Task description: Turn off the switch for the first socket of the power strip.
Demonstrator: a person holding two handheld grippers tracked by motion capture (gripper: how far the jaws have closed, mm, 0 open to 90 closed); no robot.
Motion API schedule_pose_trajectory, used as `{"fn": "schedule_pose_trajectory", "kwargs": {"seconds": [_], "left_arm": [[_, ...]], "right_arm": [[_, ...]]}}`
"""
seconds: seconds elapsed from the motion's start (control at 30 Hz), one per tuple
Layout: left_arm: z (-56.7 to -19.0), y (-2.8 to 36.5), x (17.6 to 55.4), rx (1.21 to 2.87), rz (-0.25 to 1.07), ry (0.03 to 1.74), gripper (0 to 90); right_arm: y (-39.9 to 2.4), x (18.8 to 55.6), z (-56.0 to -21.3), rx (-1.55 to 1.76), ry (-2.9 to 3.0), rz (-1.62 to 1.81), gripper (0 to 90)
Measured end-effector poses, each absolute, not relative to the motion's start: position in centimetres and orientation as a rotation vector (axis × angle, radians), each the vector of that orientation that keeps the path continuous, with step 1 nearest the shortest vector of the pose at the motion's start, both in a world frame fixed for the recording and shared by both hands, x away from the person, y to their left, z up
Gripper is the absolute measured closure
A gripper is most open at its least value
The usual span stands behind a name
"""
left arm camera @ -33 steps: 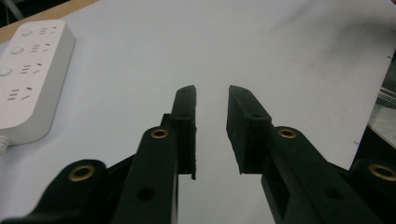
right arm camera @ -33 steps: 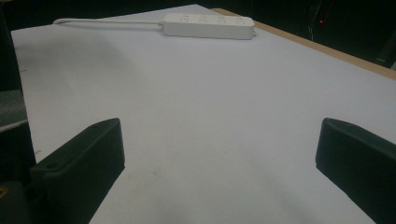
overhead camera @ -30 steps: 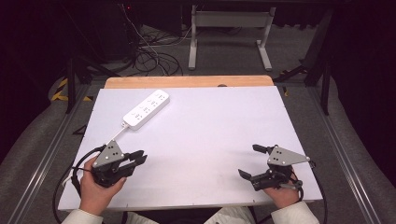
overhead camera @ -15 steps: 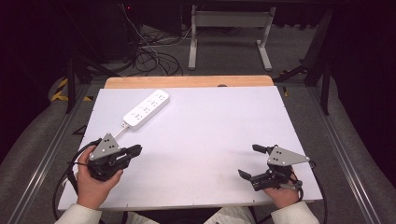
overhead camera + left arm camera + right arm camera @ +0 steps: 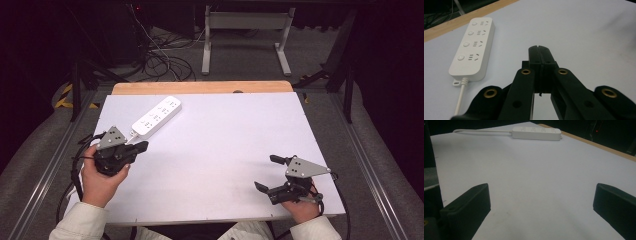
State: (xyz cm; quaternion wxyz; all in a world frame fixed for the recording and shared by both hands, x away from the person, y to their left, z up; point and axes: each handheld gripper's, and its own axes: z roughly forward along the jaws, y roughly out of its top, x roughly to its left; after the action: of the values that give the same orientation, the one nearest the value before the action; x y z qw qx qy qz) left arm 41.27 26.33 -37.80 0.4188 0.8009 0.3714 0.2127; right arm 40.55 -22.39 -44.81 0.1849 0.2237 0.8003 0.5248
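A white power strip (image 5: pixel 156 116) lies at an angle on the far left part of the white table (image 5: pixel 225 145), its cord trailing toward the left edge. My left gripper (image 5: pixel 141 146) is shut with nothing in it, a short way in front of the strip's cord end. In the left gripper view its closed jaws point past the power strip (image 5: pixel 472 48), which lies to their left. My right gripper (image 5: pixel 269 172) rests open near the front right corner, nothing between its jaws. The right gripper view has the power strip (image 5: pixel 536 133) far off across the table.
A wooden strip (image 5: pixel 200 87) borders the table's far edge. Beyond it are cables (image 5: pixel 160 55) on the floor and a metal stand (image 5: pixel 245 35). Metal rails (image 5: pixel 372 165) run along both sides of the table.
My left gripper went from open to shut and moved up and left toward the power strip's cord end. The right gripper stayed in place.
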Motion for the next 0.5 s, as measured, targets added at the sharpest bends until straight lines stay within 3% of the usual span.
{"fn": "schedule_pose_trajectory", "kwargs": {"seconds": [0.5], "left_arm": [[-37.3,27.2,44.7,1.998,0.572,0.984,90.0]], "right_arm": [[-22.4,40.5,-44.8,0.629,2.256,1.474,1.7]]}}
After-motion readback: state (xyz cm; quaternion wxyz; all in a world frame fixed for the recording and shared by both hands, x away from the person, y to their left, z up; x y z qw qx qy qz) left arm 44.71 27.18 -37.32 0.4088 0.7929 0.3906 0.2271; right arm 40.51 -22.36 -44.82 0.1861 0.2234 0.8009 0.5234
